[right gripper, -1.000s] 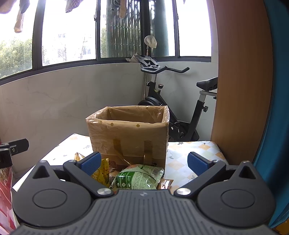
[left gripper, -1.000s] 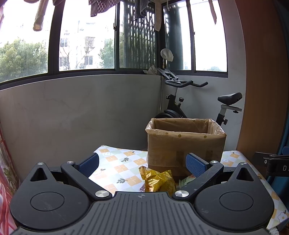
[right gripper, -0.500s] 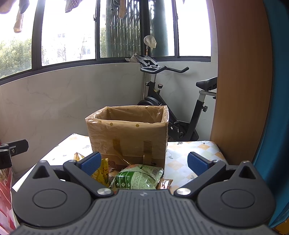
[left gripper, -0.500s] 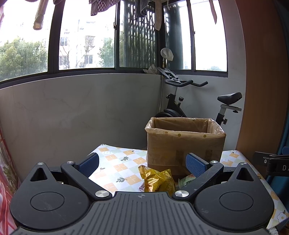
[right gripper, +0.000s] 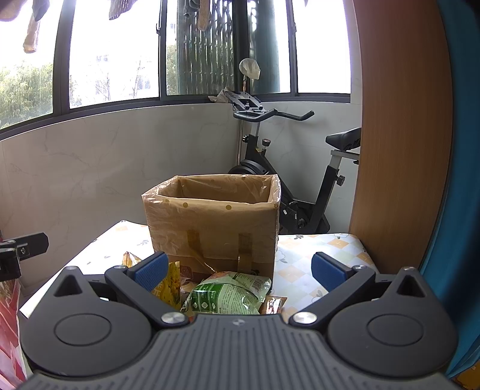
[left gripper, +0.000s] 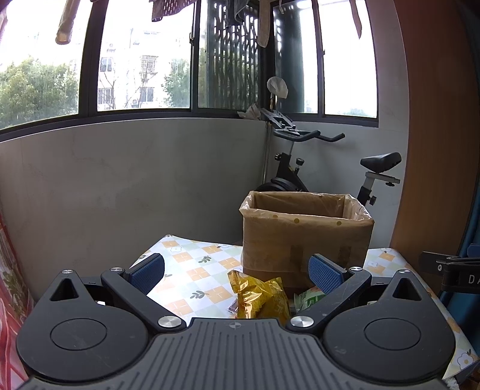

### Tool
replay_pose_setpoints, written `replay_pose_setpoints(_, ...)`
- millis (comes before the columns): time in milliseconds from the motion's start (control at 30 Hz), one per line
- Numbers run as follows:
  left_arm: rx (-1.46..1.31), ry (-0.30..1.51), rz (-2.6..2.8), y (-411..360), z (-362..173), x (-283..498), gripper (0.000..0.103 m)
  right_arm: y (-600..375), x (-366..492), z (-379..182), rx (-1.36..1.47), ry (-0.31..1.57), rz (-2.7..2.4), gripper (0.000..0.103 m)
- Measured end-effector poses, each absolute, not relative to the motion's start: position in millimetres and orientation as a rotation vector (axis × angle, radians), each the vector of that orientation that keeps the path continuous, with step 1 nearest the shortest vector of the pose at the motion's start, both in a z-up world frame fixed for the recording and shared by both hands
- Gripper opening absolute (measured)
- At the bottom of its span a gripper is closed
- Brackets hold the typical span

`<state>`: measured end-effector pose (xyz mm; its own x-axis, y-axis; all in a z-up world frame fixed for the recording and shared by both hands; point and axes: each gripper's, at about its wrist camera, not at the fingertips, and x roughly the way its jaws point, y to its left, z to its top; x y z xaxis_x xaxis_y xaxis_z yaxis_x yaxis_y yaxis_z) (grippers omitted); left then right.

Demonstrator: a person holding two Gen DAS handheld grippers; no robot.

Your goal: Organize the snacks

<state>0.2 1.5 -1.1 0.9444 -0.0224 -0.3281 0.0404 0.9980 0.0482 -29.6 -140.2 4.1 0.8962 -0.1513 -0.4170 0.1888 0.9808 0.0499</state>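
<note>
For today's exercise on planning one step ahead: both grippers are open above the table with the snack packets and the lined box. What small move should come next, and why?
Probably lower the right gripper onto the green packet and close. Both grippers are open and hold nothing, the packets lie on the tablecloth in front of the box, and the green one lies between the right gripper's fingers.

An exercise bike [left gripper: 324,168] stands in the corner behind the table [left gripper: 195,270], its handlebars reaching right and its saddle [right gripper: 343,139] partly cut off by a wooden panel [right gripper: 402,135] in the right wrist view. The table wears a checked cloth with orange squares and small flowers. Above a grey marble-look wall [left gripper: 135,180] runs a dark-framed window [left gripper: 144,60] (trees and pale buildings outside), with clothes [right gripper: 31,27] hanging across its top.
</note>
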Motion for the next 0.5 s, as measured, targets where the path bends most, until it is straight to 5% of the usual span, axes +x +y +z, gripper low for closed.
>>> replay_pose_setpoints(500, 0.047, 0.339, -0.030, 2.3, -2.7, 1.7, 0.103, -140.4, -29.7, 3.9, 0.088, 0.426, -0.175, 0.103)
